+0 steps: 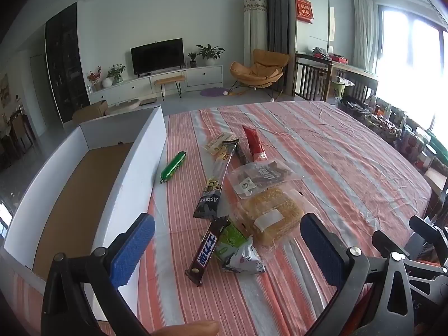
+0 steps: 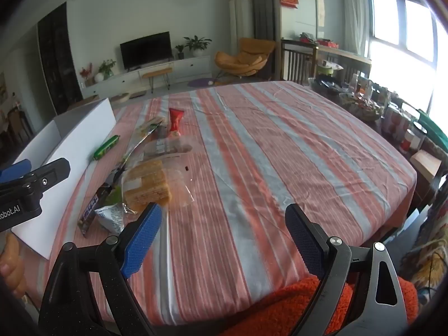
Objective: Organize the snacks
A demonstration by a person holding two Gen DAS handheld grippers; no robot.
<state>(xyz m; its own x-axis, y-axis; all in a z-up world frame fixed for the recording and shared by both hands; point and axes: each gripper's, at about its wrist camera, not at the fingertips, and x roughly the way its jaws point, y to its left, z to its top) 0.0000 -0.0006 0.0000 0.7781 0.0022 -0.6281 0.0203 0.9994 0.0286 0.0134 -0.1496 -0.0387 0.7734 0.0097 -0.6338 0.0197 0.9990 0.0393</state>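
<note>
Across the pink-and-grey striped tablecloth (image 1: 322, 151), the largest thing is the white cardboard box with a brown floor (image 1: 84, 173), lying at 9 o'clock of the snack pile with nothing visible inside it. Next in size, the clear-wrapped golden sponge cake (image 1: 270, 214) sits at the pile's 5 o'clock, overlapped at 12 o'clock by the transparent pouch of dark pieces (image 1: 261, 177). The long black-and-silver wafer stick pack (image 1: 217, 180) runs diagonally through the middle, the brown chocolate bar (image 1: 205, 249) and green-and-white crinkled packet (image 1: 238, 247) lie together at 6 o'clock, the red sachet (image 1: 253, 142) at 12 o'clock, and the small green tube (image 1: 173, 166) just beside the box wall.

Both tools are released: the left gripper (image 1: 224, 247) stands wide over the chocolate bar without touching it, and the right gripper (image 2: 224, 238) stands wide over bare cloth.

Likely risks: slippery, overlapping wrappers could drag neighbours along, and the soft cake could crush under a hard squeeze.

The box's near corner is cut off, and most labels are unreadable.
</note>
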